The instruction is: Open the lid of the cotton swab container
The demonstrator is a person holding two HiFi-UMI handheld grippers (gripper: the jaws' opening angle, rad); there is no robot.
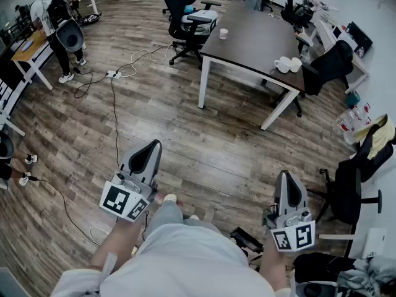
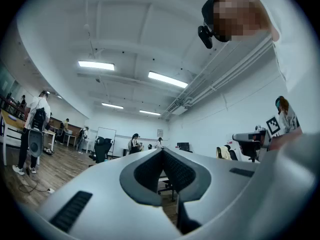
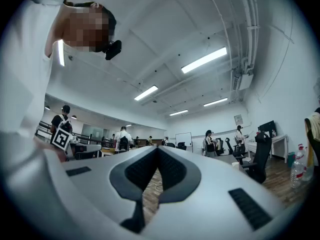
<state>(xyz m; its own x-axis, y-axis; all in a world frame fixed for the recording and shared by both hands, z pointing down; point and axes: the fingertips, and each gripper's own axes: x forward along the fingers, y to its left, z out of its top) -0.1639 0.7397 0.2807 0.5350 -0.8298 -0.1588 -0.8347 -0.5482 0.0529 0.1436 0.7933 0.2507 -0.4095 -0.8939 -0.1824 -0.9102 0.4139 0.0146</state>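
No cotton swab container shows in any view. In the head view my left gripper (image 1: 152,146) is held at waist height over the wooden floor, jaws together with nothing between them. My right gripper (image 1: 287,177) hangs lower right, likewise shut and empty. Both point forward and slightly upward. In the left gripper view the left gripper (image 2: 162,152) has its dark pads (image 2: 150,170) pressed tip to tip. In the right gripper view the right gripper (image 3: 157,149) shows its pads (image 3: 170,169) meeting at the tips.
A dark table (image 1: 253,33) stands ahead with white cups (image 1: 283,64) on it. Black office chairs (image 1: 182,11) stand behind it, and another chair (image 1: 349,187) at my right. Cables and a power strip (image 1: 112,74) lie on the floor. A person (image 1: 59,17) stands far left.
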